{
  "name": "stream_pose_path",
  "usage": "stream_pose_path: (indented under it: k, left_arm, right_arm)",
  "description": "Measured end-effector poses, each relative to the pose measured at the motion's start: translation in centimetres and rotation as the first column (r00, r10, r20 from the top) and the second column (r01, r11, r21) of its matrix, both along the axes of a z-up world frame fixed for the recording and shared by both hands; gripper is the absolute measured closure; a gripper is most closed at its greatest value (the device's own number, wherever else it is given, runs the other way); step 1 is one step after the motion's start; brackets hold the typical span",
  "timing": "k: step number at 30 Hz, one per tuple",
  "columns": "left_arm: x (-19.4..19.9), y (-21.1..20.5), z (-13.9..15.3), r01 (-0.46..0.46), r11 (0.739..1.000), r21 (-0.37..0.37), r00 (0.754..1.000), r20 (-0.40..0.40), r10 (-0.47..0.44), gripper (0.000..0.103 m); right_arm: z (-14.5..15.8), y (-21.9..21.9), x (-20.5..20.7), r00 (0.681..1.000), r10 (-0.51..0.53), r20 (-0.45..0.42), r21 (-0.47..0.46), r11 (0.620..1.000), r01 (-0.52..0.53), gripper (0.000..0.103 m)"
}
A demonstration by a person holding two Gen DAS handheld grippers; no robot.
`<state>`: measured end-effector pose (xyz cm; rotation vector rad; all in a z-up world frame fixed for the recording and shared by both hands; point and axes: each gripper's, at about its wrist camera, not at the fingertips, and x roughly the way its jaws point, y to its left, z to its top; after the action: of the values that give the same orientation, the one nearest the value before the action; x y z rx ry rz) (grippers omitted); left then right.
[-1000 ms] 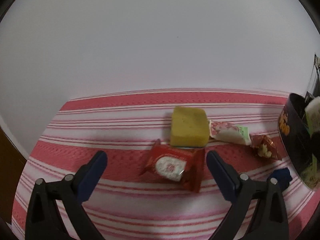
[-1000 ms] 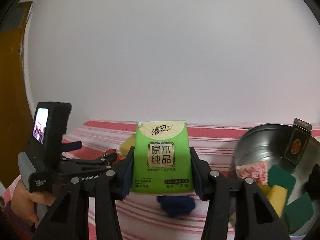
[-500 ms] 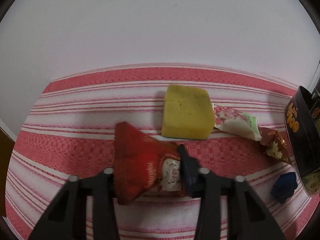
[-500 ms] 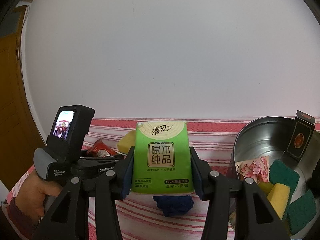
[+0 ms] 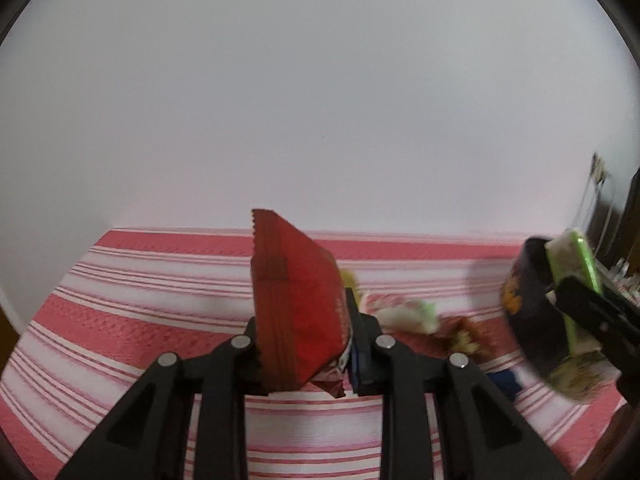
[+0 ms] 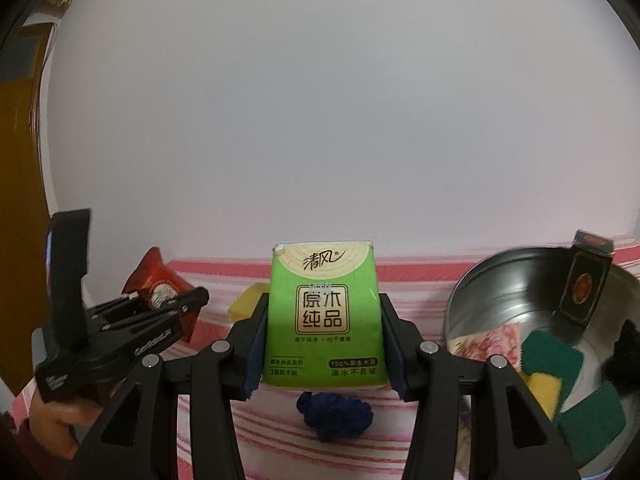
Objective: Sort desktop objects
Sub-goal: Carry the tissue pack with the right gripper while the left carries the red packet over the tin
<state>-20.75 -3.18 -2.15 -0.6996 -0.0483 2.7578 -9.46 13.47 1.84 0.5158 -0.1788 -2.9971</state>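
Where left gripper (image 5: pixel 304 344) jaws pinch: red snack packet (image 5: pixel 296 300), upright between them.

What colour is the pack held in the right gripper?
Bright green with a pale wood-grain top; the tissue pack shows best in the right wrist view.

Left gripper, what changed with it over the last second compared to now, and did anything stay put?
The left gripper closed its jaws on the red snack packet and lifted it off the striped cloth. The right gripper stayed clamped on the green tissue pack.
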Motion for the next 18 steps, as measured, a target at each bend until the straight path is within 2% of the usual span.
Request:
stream_pose_path:
  k: [7, 12, 18]
  left_arm:
    - [1.6, 0.5, 0.6, 0.016, 0.998, 0.066, 0.999, -0.032, -0.014, 0.079]
    - [2.9, 1.8, 0.6, -0.015, 1.000, 0.020, 0.997, -0.074, 0.017, 0.079]
    - [4.1, 2.9, 0.7, -0.044, 0.999, 0.009, 0.996, -0.078, 0.044, 0.079]
  right_arm:
    - [0.7, -0.1, 1.7, 0.997, -0.044, -0.064, 0.029, 0.999, 0.046, 0.051]
    - [0.9, -0.7, 2.8, 0.995, -0.048, -0.082, 0.056, 0.997, 0.053, 0.051]
    - [1.5, 0.3, 3.6, 0.995, -0.049, -0.092, 0.065, 0.996, 0.055, 0.051]
